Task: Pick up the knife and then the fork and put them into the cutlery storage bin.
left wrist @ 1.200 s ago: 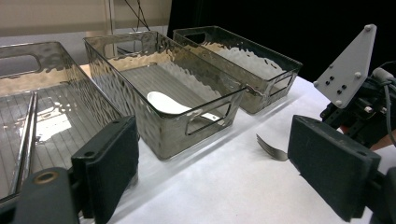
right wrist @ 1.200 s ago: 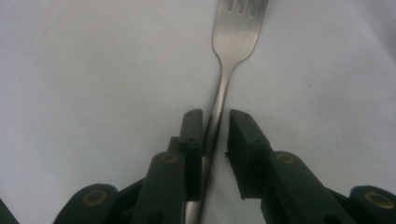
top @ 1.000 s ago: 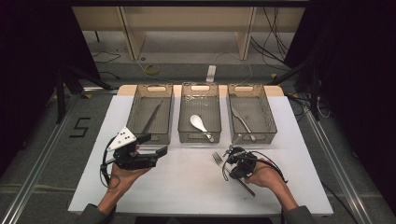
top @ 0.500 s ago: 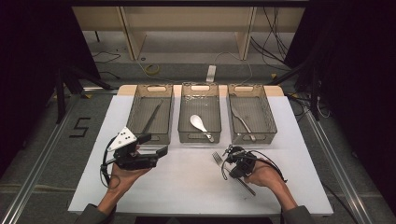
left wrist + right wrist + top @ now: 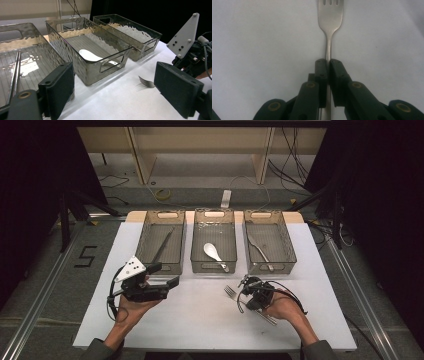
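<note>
Closing on a fork (image 5: 329,30), the right gripper (image 5: 327,65) has its two black jaws drawn almost together, their pads pressed against either side of the thin handle just below the neck; the jaws have just been closing, and the handle sits between them. In the right gripper view the fork lies flat on the white table (image 5: 257,37), tines pointing away. From the high view the fork (image 5: 231,293) rests on the table (image 5: 200,320) in front of the middle bin (image 5: 213,215) and the right bin (image 5: 265,215), its tines toward the bins and its handle running back under the right gripper (image 5: 246,290) and the person's right hand (image 5: 282,309). The left gripper (image 5: 167,282) is held above the table near the left bin (image 5: 162,215), well apart from the fork, with its jaws [no point] spread wide and nothing between them; in its own view the pads stand far apart with the bins and the fork (image 5: 147,82) seen across the gap. A spoon (image 5: 214,254) lies in the middle bin, a knife (image 5: 260,251) in the right bin, and a dark slim utensil (image 5: 162,246) in the left bin.
</note>
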Motion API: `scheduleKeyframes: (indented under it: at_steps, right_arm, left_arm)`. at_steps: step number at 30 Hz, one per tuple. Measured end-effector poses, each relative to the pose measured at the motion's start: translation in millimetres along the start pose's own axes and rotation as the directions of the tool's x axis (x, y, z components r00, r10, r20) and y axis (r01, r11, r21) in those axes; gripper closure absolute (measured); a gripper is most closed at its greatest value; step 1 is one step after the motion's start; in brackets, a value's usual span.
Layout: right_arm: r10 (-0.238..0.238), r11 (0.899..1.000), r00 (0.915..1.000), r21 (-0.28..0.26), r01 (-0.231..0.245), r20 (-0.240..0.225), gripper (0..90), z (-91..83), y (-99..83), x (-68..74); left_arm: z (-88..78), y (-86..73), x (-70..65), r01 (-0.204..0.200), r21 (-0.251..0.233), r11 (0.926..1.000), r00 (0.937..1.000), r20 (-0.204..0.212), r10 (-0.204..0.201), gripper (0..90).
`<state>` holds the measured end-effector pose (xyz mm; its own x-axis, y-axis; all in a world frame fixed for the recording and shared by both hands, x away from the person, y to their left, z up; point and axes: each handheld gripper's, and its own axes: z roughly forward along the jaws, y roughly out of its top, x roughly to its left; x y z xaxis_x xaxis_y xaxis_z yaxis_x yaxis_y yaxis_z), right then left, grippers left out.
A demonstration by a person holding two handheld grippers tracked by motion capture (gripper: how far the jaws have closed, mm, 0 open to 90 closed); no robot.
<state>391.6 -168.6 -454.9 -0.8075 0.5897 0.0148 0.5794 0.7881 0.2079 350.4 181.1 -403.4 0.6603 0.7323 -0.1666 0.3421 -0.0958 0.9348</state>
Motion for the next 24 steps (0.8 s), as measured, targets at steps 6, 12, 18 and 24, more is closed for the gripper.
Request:
scheduleKeyframes:
  at_steps: [6, 12, 18, 24]
  right_arm:
    - [0.013, 0.999, 0.9998, -0.04, -0.014, -0.014, 85.5, -9.8, -5.4, -5.9]
    - [0.026, 0.995, 0.9989, -0.091, -0.029, -0.039, 85.6, -18.9, -9.6, -11.8]
    - [0.055, 0.982, 0.9957, -0.175, -0.067, -0.075, 85.6, -33.8, -16.5, -22.3]
    - [0.059, 0.982, 0.9953, -0.174, -0.071, -0.077, 85.7, -33.6, -17.3, -23.8]
  left_arm:
    - [0.0, -0.1, 0.3, 0.001, 0.0, 1.0, 1.0, -0.002, -0.001, 16.0]
    - [-0.2, -0.1, 0.6, 0.004, 0.0, 1.0, 1.0, -0.004, -0.004, 16.0]
    - [0.0, -0.2, 0.3, 0.002, 0.0, 1.0, 1.0, -0.004, -0.002, 16.0]
    - [-0.4, -0.2, 0.9, 0.004, -0.001, 1.0, 1.0, -0.006, -0.004, 16.0]
